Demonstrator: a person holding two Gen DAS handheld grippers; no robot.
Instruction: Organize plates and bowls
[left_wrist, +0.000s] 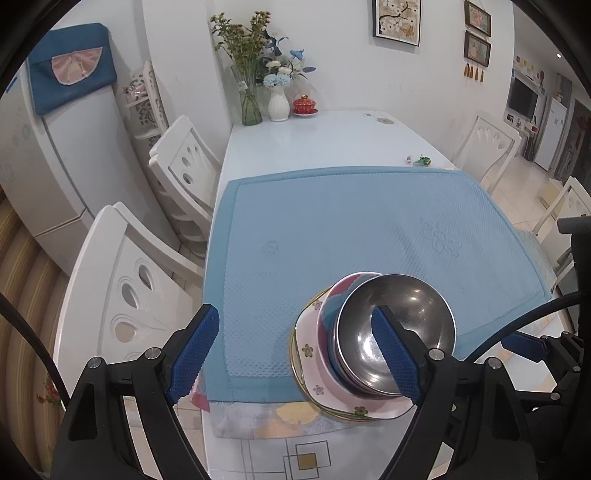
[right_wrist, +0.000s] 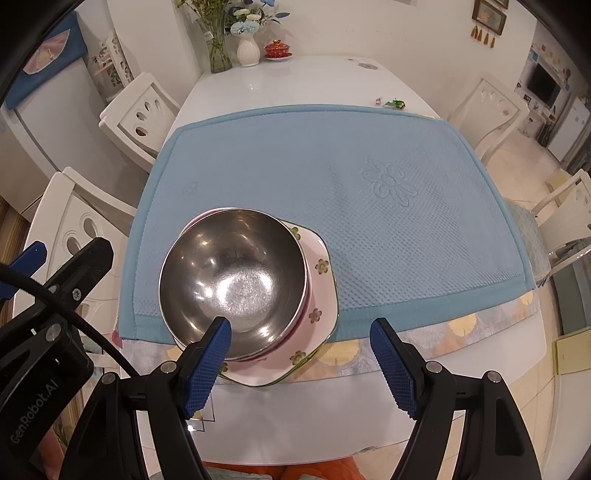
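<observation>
- Bowls sat stacked at the near edge of the blue mat (right_wrist: 369, 192): a steel bowl (right_wrist: 236, 273) nested on a pink bowl (left_wrist: 328, 314), both on a flowered plate (right_wrist: 321, 295).
- Your left gripper (left_wrist: 299, 354) stood open over the mat, its right finger (left_wrist: 395, 354) in front of the steel bowl.
- Your right gripper (right_wrist: 301, 362) gaped empty at the mat's near edge, just right of the stack.

a blue mat (left_wrist: 332, 221) is lying over the white table (left_wrist: 314, 140), white chairs (left_wrist: 184, 162) are standing alongside, and a glass vase of flowers (left_wrist: 250, 99), a white vase (left_wrist: 277, 105) and a red lidded cup (left_wrist: 304, 105) are sitting at the far end.
</observation>
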